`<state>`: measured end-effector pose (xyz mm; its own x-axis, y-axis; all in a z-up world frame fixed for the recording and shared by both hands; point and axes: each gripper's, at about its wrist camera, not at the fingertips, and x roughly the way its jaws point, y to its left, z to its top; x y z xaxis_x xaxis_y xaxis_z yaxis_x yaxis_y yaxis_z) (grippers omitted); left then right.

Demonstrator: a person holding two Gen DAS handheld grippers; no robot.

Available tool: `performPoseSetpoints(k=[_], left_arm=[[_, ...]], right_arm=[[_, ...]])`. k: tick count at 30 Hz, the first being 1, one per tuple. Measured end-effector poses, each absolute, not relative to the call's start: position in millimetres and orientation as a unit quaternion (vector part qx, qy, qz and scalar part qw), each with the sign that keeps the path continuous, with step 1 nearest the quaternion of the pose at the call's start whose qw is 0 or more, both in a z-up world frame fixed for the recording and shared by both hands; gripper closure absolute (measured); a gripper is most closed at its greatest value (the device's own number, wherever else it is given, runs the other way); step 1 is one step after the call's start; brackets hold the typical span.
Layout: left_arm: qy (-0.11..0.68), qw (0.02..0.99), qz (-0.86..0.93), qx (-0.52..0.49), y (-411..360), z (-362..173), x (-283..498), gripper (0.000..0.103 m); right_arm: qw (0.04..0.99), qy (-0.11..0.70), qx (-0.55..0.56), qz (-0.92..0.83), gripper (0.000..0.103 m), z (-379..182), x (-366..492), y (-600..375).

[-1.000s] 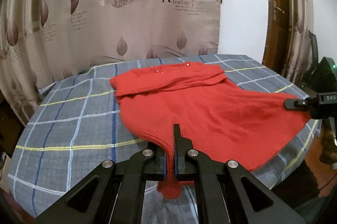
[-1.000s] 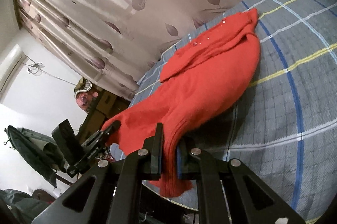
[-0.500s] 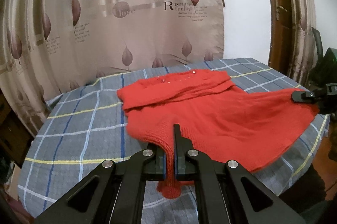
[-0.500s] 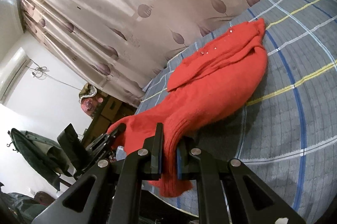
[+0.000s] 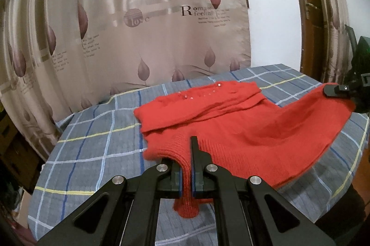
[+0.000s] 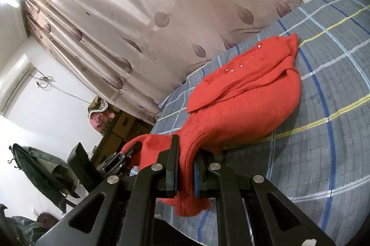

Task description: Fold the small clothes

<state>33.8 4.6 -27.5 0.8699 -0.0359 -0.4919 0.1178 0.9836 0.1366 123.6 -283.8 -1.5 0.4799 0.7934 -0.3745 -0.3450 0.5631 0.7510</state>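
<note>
A small red knit sweater (image 5: 249,130) lies on a table with a grey plaid cloth (image 5: 92,149), its beaded collar end toward the curtain and its sleeves folded across the top. My left gripper (image 5: 186,176) is shut on one corner of the hem, lifted off the cloth. My right gripper (image 6: 185,173) is shut on the other hem corner (image 6: 187,186). The right gripper also shows at the right edge of the left wrist view (image 5: 342,92), and the left gripper shows in the right wrist view (image 6: 124,156). The hem edge hangs stretched between them above the table.
A beige curtain (image 5: 143,38) with leaf prints hangs behind the table. A wooden door (image 5: 312,15) is at the right. A dark jacket on a rack (image 6: 39,167) and boxes (image 6: 120,128) stand beyond the table's edge.
Both grippers have lifted the hem higher and carried it toward the collar. The lower sweater has come off the cloth and bulges.
</note>
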Motion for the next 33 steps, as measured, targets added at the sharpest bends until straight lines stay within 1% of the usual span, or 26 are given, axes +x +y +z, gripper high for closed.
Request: performPoseSetpoints(k=[18, 25, 33], left_arm=[[0.267, 0.959, -0.035, 0.084, 7, -27, 81, 0.098], [0.303, 0.951, -0.045, 0.036, 28, -27, 138, 0.098], [0.343, 0.939, -0.031, -0.027, 54, -41, 232, 0.098]], right_arm=[[0.798, 0.372, 0.315, 0.353, 0.093, 4, 171, -282], [0.797, 0.376, 0.320, 0.347, 0.093, 3, 218, -282], [0.782, 0.393, 0.358, 0.327, 0.093, -18, 308, -287]])
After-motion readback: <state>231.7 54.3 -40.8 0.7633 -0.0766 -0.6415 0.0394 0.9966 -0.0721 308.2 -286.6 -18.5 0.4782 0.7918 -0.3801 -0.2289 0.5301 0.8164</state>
